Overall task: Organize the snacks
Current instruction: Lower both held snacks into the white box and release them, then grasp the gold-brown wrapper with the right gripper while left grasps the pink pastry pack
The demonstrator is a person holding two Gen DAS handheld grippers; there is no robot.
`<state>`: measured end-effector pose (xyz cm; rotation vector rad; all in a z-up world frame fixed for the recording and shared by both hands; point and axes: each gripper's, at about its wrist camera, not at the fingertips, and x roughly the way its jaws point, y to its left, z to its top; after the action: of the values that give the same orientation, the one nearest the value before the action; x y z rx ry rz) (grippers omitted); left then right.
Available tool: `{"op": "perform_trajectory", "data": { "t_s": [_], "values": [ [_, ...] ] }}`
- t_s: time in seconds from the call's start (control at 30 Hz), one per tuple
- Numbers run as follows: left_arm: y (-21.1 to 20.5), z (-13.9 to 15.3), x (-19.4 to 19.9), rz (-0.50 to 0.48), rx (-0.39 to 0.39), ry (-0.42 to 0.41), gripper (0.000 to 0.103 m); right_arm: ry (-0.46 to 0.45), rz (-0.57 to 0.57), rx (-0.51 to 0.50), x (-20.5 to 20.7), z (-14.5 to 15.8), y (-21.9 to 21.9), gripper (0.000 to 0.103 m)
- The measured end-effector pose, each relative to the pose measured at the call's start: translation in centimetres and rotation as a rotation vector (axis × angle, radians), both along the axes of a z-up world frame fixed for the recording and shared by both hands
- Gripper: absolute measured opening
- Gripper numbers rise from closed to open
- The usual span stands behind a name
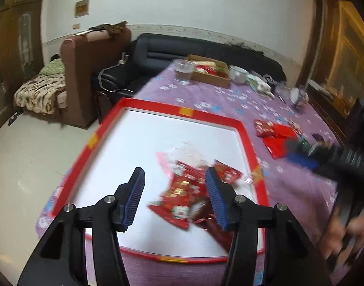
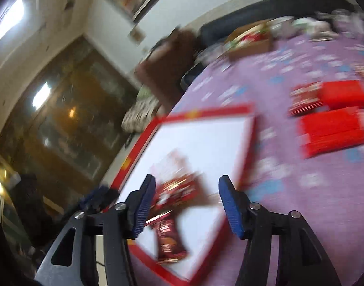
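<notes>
A shallow box with a red rim (image 1: 158, 106) and white floor lies on the purple tablecloth; it also shows in the right wrist view (image 2: 205, 110). Several red snack packets (image 1: 182, 190) lie in a heap on its floor, also blurred in the right wrist view (image 2: 177, 190). More red packets (image 1: 275, 133) lie on the cloth to the right of the box, also seen in the right wrist view (image 2: 332, 128). My left gripper (image 1: 174, 176) is open and empty above the heap. My right gripper (image 2: 186, 183) is open and empty over the box; it appears as a blur in the left wrist view (image 1: 301, 152).
At the table's far end stand a glass (image 1: 183, 71), a cardboard box of snacks (image 1: 210, 70), a metal bowl (image 1: 239, 74) and small clutter (image 1: 296, 95). A black sofa (image 1: 182, 47) and a brown armchair (image 1: 86, 71) lie beyond the table.
</notes>
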<state>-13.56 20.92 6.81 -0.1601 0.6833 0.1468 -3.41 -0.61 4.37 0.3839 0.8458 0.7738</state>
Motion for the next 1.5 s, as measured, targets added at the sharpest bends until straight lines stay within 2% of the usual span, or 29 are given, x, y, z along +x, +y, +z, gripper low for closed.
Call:
{"op": "perform_trajectory", "data": {
  "t_s": [0.07,0.2,0.27,0.37,0.57,0.67,0.7,0.73,0.77,0.8,0.83,0.97,1.1,1.17,1.37,1.5],
  "values": [
    [-1.4,-0.2,0.5,-0.033,0.005,0.015,0.051,-0.002,-0.100,0.012,0.5,0.5,-4.3,0.068],
    [-4.9,-0.4,1.4,-0.114,0.011,0.039,0.052,0.048,-0.310,0.063,1.7,0.6,-13.1,0.070],
    [-6.6,-0.5,1.7,-0.153,0.011,0.049,0.055,0.082,-0.408,0.081,2.6,0.4,-16.4,0.075],
    [-9.0,-0.6,2.1,-0.209,0.018,0.070,0.055,0.132,-0.525,0.094,4.0,-0.3,-20.7,0.077],
    [-12.9,-0.5,2.9,-0.292,0.054,0.106,0.055,0.257,-0.526,0.126,8.6,-3.0,-21.2,0.078],
    [-14.3,-0.2,3.6,-0.321,0.071,0.112,0.055,0.257,-0.553,0.080,9.6,-4.6,-20.7,0.077],
    [-14.8,0.1,4.0,-0.332,0.074,0.111,0.055,0.222,-0.540,0.075,9.5,-4.9,-21.0,0.073],
    [-15.4,0.3,4.5,-0.344,0.072,0.109,0.055,0.206,-0.542,0.055,9.5,-4.9,-21.1,0.058],
    [-15.9,0.3,5.0,-0.351,0.066,0.109,0.061,0.213,-0.536,0.061,9.5,-5.1,-21.6,0.056],
    [-16.3,0.5,5.5,-0.359,0.056,0.107,0.066,0.225,-0.526,0.114,9.6,-5.7,-22.4,0.054],
    [-17.0,0.7,6.2,-0.369,0.037,0.100,0.067,0.245,-0.520,0.160,9.8,-6.2,-23.0,0.052],
    [-20.1,0.8,9.2,-0.411,0.004,0.090,0.067,0.287,-0.507,0.298,10.0,-6.9,-24.7,0.047],
    [-23.4,0.2,11.5,-0.444,-0.008,0.101,0.067,0.337,-0.472,0.548,10.2,-8.1,-26.7,0.047],
    [-24.9,-0.4,12.5,-0.466,-0.014,0.103,0.067,0.343,-0.462,0.622,10.2,-8.4,-27.1,0.047],
    [-27.6,-2.5,15.4,-0.455,0.022,0.136,0.067,0.263,-0.537,0.709,9.3,-7.7,-28.8,0.047],
    [-28.1,-3.5,16.6,-0.433,0.043,0.155,0.067,0.251,-0.548,0.718,9.4,-7.4,-28.9,0.047]
  ]
}}
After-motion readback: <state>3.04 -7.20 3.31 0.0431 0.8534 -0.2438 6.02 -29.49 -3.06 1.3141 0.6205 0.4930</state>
